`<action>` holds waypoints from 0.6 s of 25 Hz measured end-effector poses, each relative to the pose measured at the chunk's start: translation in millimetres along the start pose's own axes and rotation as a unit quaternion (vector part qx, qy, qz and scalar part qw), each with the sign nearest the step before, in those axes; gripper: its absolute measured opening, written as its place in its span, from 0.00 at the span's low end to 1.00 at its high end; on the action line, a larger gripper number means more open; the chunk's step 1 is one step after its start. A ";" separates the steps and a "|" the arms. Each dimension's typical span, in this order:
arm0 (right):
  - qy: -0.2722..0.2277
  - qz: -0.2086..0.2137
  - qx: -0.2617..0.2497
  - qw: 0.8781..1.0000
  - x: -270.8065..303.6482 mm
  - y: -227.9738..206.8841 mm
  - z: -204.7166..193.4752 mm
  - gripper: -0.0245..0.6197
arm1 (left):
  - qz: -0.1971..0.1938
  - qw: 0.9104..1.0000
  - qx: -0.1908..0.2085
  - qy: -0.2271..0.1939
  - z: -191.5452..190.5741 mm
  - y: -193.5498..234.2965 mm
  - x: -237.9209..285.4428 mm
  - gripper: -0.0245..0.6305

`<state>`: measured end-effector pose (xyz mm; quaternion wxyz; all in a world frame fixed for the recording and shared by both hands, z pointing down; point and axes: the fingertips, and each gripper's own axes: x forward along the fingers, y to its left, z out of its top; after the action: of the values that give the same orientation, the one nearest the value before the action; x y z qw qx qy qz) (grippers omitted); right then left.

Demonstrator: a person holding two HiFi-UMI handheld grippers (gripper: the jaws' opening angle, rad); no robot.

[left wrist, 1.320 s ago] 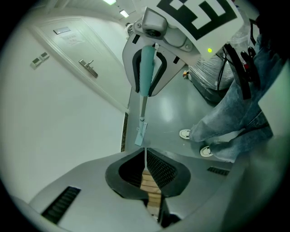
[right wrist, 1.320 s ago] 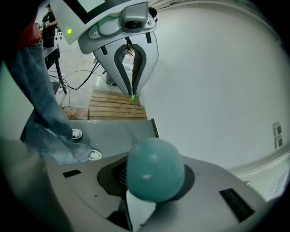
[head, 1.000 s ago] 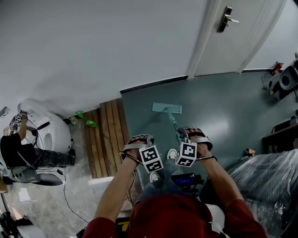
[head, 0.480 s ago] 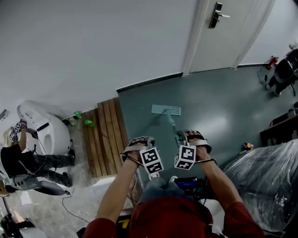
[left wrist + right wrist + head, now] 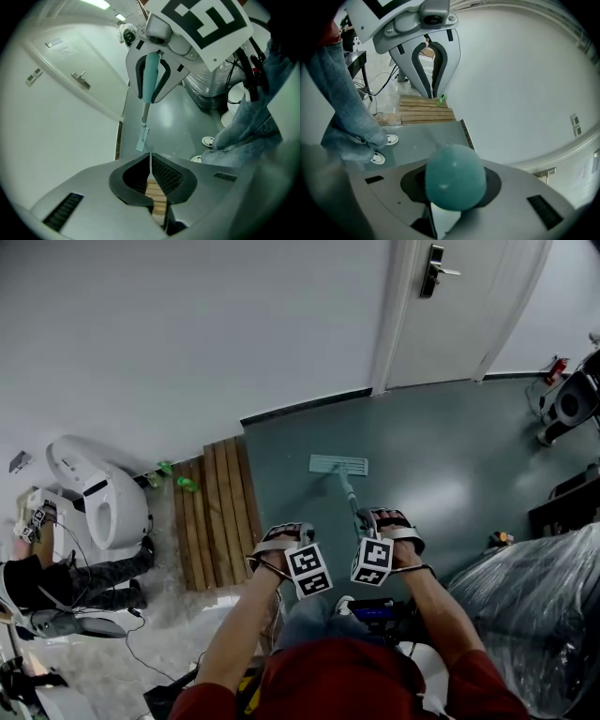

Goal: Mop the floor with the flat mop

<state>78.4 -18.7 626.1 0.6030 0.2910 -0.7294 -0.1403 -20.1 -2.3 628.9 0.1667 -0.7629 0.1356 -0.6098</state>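
While aslant, flat mop [image 5: 338, 465] within right gripper [image 5: 364, 519] (handle end [image 5: 454, 176]).

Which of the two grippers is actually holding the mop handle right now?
The right gripper: its jaws are clamped around the rounded teal mop handle. The left gripper is shut with nothing between its jaws.

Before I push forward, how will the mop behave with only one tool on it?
The mop head lies flat on the smooth, glossy floor, so it should glide easily. The handle is long and thin, gripped only at its rounded top end by the right tool, so the head may wander sideways. It looks light.
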 end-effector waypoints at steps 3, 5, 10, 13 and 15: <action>-0.001 -0.001 0.001 1.000 -5.9 2.6 -6.9 0.22 | 0.007 1.000 -0.002 0.002 7.0 -5.1 -4.7 0.08; 0.001 -0.002 0.001 1.000 -9.7 8.0 -13.6 0.22 | 0.010 1.000 -0.001 0.003 11.0 -9.2 -8.8 0.08; -0.003 0.000 0.006 1.000 -25.4 24.8 -27.4 0.22 | 0.014 1.000 0.002 0.008 21.3 -27.7 -17.4 0.08; 0.000 0.002 0.014 1.000 -34.2 40.3 -37.9 0.22 | 0.012 1.000 0.006 0.010 27.5 -44.5 -23.1 0.08; 0.002 -0.002 0.017 1.000 -41.5 47.2 -42.9 0.22 | 0.009 1.000 0.008 0.010 31.2 -55.6 -26.4 0.08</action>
<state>111.8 49.5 629.2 0.5991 0.3025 -0.7301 -0.1288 4.7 61.7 622.6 0.1767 -0.7543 0.1390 -0.6168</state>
